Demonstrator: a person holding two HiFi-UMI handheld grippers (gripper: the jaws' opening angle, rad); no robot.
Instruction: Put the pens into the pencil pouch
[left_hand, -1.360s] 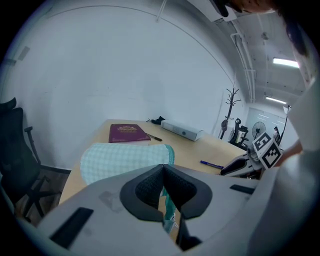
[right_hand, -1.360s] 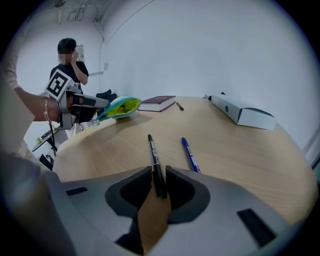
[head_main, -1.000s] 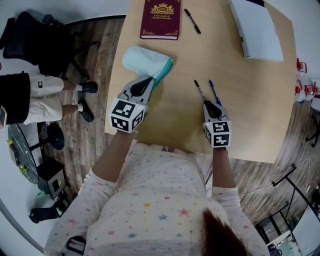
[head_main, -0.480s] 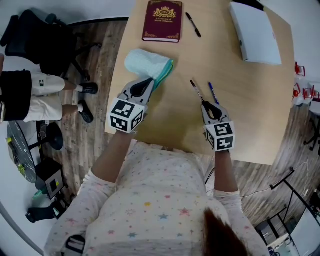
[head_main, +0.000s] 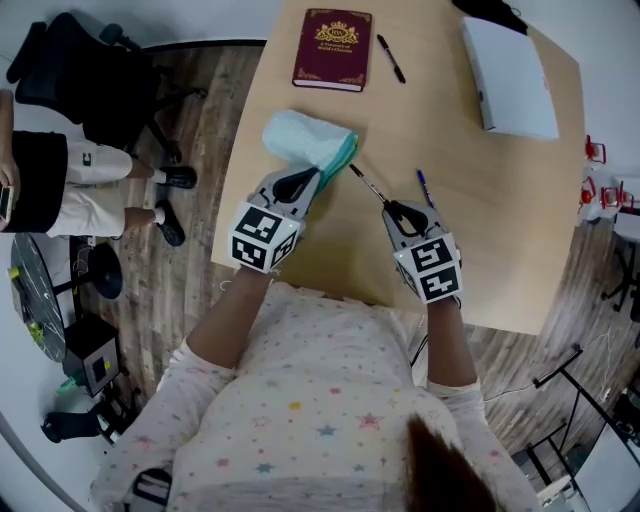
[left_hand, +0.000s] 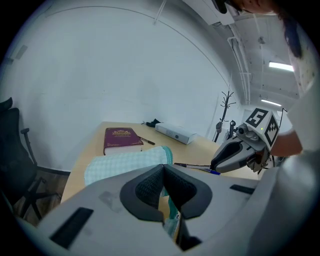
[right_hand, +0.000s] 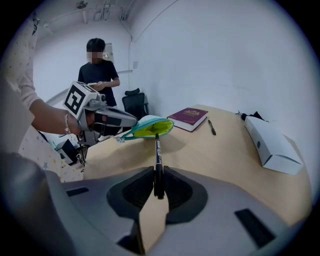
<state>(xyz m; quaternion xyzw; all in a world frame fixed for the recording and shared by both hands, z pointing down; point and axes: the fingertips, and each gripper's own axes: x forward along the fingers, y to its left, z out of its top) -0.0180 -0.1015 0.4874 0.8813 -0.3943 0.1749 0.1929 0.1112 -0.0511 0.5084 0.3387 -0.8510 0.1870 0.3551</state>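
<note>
Wooden desk in a white room. Teal pencil pouch lies by the desk's left edge; left gripper is clamped tight on its near rim, likely to prop the mouth open and steady it. Right gripper is closed on the back end of a black pen, held off the desk with its tip aimed at the pouch mouth and just short of it, so this looks like the insertion step, not yet done. Pens: three, namely the held one, a blue pen flat on the desk just beside the right gripper, and a second black pen near the far edge beside the book. One pouch, one book, one white box at the far right corner
</note>
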